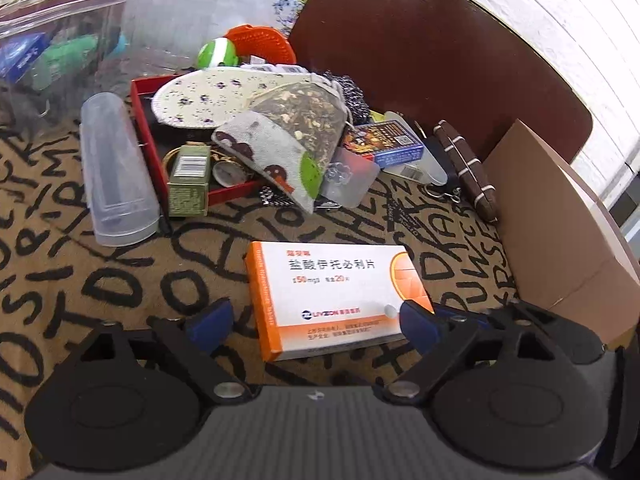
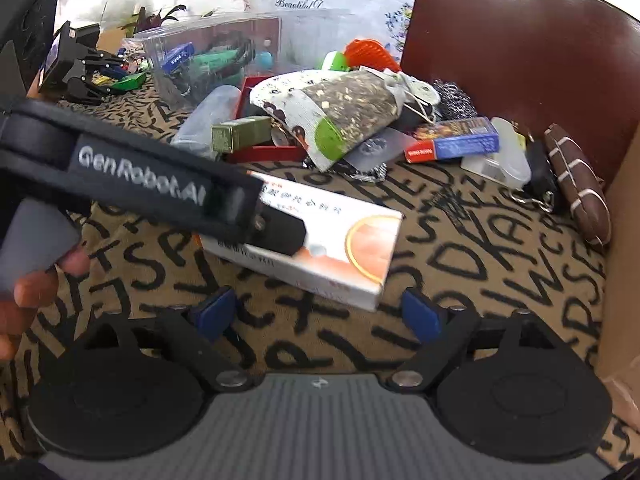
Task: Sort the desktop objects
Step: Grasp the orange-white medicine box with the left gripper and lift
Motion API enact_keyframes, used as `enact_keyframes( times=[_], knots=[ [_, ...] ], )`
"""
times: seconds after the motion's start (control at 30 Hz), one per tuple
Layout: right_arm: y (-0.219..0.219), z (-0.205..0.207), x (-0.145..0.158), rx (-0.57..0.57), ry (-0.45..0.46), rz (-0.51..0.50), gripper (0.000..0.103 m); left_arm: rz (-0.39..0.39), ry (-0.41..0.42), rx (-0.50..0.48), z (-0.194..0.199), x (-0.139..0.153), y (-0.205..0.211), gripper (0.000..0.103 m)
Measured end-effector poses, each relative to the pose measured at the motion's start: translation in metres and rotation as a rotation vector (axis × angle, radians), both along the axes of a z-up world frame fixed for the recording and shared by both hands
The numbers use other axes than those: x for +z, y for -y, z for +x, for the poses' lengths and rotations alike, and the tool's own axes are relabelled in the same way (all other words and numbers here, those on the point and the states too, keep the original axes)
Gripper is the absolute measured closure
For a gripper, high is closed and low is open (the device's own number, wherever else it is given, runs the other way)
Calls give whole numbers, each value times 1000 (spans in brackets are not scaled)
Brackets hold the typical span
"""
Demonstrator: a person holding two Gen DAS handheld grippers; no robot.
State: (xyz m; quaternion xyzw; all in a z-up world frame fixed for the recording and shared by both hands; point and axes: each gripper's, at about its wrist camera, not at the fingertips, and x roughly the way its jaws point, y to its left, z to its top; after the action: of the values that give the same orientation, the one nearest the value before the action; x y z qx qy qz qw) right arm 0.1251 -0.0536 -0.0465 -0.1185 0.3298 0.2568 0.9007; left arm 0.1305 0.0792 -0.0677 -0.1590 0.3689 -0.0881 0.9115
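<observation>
A white and orange medicine box (image 1: 328, 296) lies on the letter-print cloth. My left gripper (image 1: 316, 320) is open, its blue pads (image 1: 212, 320) on either side of the box's near end, the right pad touching it. In the right wrist view the box (image 2: 344, 256) shows with the left gripper's finger over it. My right gripper (image 2: 320, 316) is open and empty just in front of the box. Behind lies a pile: a red tray (image 1: 148, 136), a green box (image 1: 188, 180), a herb sachet (image 1: 296, 128) and a card box (image 1: 392, 144).
A clear tube (image 1: 116, 168) lies left of the tray. A clear plastic bin (image 2: 212, 60) with items stands at the back. A brown striped pouch (image 2: 580, 188) lies right. A cardboard box (image 1: 568, 220) and a brown chair back (image 2: 520, 52) bound the right side.
</observation>
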Motion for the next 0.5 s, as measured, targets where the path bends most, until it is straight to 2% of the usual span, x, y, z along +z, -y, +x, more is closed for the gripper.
enact_keyframes(
  times=[0.17,0.23,0.3,0.5],
  knots=[
    [-4,2,0,-11,16,-3,34,58,5,0,-2,-1,5,28],
    [-1,1,2,-29,11,-3,47,55,6,5,-3,0,4,30],
    [4,-3,6,-35,-4,-7,52,47,2,3,-5,2,5,34],
    [33,-39,9,-62,-17,-5,55,40,-8,-92,-26,4,27,37]
  ],
)
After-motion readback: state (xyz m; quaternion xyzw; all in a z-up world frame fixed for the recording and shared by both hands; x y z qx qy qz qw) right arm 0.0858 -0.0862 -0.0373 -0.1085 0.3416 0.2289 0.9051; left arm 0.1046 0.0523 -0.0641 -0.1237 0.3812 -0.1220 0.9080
